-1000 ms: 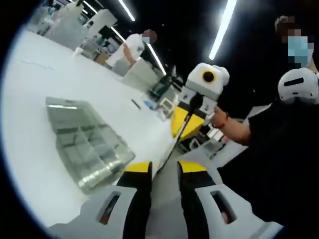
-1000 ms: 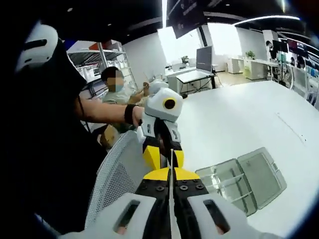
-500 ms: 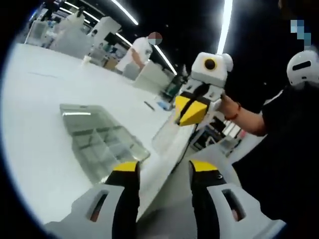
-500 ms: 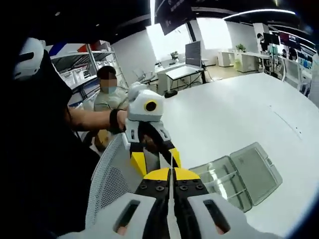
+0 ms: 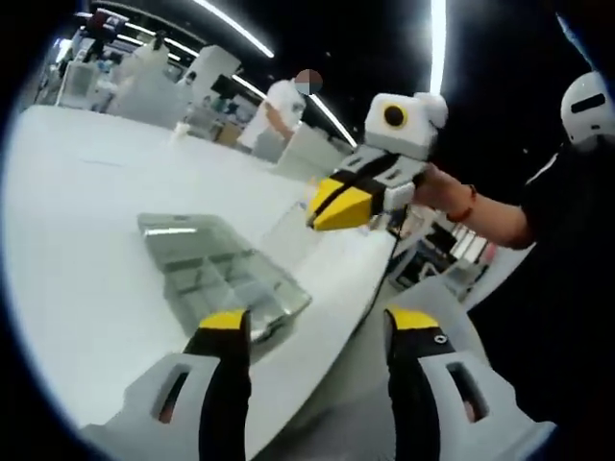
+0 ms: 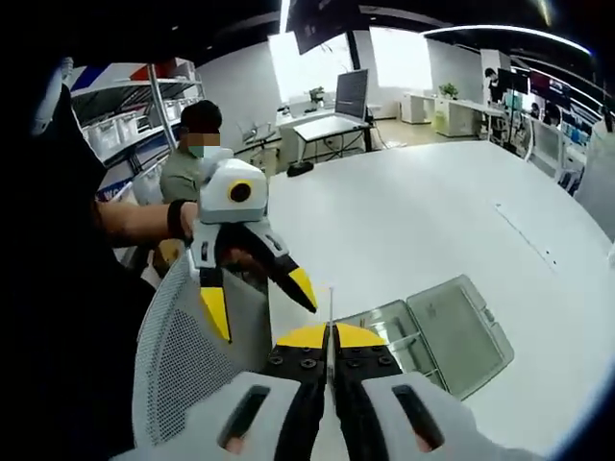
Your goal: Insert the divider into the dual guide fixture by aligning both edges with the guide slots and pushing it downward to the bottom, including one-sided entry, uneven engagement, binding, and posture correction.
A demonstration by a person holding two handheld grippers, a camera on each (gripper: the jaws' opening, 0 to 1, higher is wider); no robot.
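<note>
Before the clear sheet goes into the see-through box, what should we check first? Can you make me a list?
1. Right gripper shut on the divider: ok.
2. Left gripper open and off the divider: ok.
3. Box lying open on the table: ok.
4. Divider above the box's slots: not ok, it is held in the air short of the box.
5. Both divider edges lined up with the slots: cannot tell, the sheet shows edge-on in the right gripper view and the slots are too small to see.
6. Nothing blocking the box's compartments: cannot tell.
</note>
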